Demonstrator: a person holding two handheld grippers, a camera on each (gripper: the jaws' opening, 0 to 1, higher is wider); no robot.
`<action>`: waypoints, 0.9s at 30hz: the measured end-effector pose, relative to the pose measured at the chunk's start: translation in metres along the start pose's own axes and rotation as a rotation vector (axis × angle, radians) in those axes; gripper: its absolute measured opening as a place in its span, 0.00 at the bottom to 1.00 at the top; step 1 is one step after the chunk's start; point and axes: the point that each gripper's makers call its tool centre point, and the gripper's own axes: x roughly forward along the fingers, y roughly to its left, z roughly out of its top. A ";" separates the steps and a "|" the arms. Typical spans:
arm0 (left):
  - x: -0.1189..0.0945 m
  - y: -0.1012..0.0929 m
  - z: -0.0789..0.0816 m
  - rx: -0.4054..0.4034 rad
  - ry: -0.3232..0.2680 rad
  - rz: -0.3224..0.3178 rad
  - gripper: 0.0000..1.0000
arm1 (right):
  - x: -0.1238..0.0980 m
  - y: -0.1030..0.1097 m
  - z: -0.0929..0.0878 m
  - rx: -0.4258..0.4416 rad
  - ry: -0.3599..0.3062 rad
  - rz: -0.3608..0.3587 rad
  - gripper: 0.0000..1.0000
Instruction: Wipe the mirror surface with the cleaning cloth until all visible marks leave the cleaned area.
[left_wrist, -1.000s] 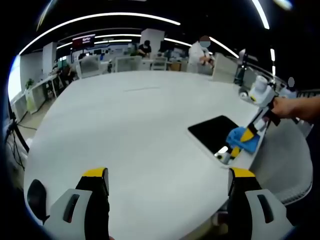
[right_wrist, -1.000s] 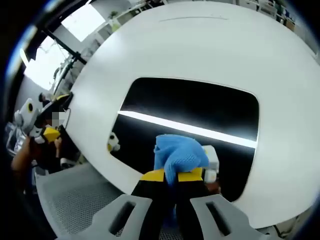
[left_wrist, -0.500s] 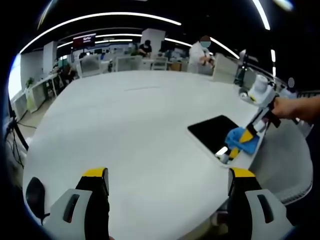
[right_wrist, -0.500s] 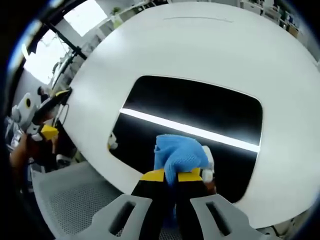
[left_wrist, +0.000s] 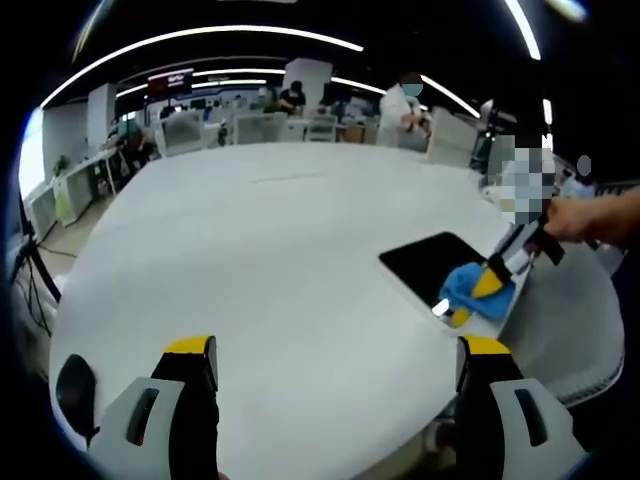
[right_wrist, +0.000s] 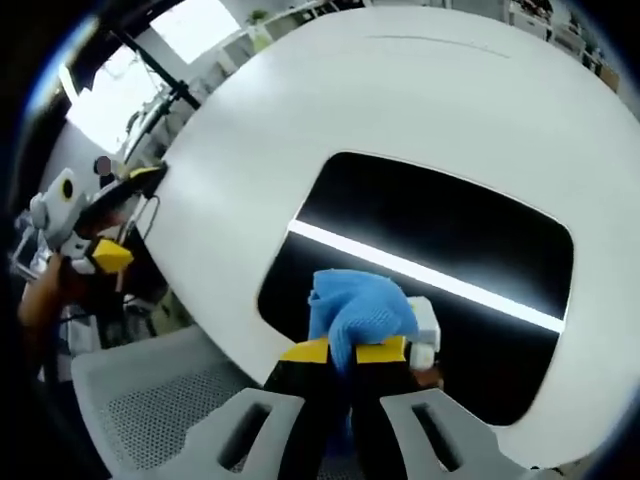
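Observation:
A dark mirror (right_wrist: 440, 270) lies flat on the white table (right_wrist: 300, 130), reflecting a bright ceiling light strip. My right gripper (right_wrist: 345, 352) is shut on a blue cleaning cloth (right_wrist: 360, 310), which rests on the mirror's near left part. In the left gripper view the mirror (left_wrist: 425, 262) lies at the right of the table, with the blue cloth (left_wrist: 468, 290) on its near corner under the right gripper (left_wrist: 490, 282), held by a hand. My left gripper (left_wrist: 335, 350) stands open above the table's near edge, with nothing between its fingers.
The big white table (left_wrist: 260, 250) spreads wide to the left of the mirror. A grey mesh chair (right_wrist: 150, 400) sits below the table edge. Desks, chairs and people (left_wrist: 405, 105) fill the far office. The left gripper (right_wrist: 85, 230) appears at the left of the right gripper view.
The right gripper has slid the cloth across the mirror towards its near left corner. The left gripper has stayed put.

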 end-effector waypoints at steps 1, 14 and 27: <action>-0.001 0.000 -0.001 0.000 0.002 0.001 0.99 | 0.001 0.003 0.001 -0.015 0.003 0.001 0.01; -0.006 0.004 -0.006 -0.013 0.005 0.015 0.99 | 0.012 0.027 0.010 -0.078 0.025 0.032 0.01; -0.003 0.005 -0.005 -0.011 0.006 0.011 0.99 | 0.013 0.027 0.010 -0.149 0.044 0.004 0.01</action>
